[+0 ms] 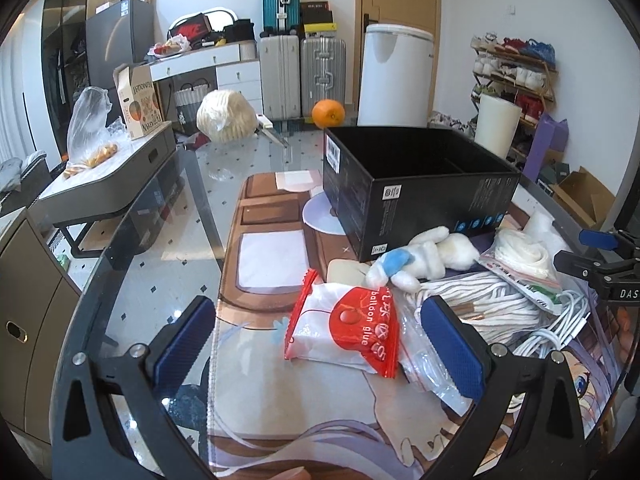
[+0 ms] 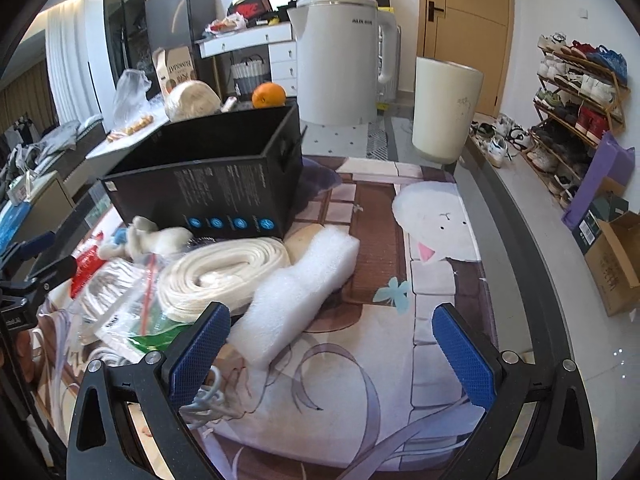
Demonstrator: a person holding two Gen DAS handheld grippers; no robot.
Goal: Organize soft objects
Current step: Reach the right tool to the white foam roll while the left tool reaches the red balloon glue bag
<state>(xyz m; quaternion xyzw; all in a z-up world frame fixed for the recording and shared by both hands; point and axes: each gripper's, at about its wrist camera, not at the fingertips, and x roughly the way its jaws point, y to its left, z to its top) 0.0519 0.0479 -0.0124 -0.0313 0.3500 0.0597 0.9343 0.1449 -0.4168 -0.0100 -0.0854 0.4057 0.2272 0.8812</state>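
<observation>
1 black box (image 1: 416, 184), nothing visible inside

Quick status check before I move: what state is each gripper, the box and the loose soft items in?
Left gripper: open, empty.
Right gripper: open, empty.
Black box: open-topped, upright, nothing visible inside.
Plush toy: lying against the box.
Balloon glue packet: flat on mat.
Foam piece: lying on mat.

Black box (image 1: 420, 196), red-white pkt (image 1: 348, 330).
</observation>
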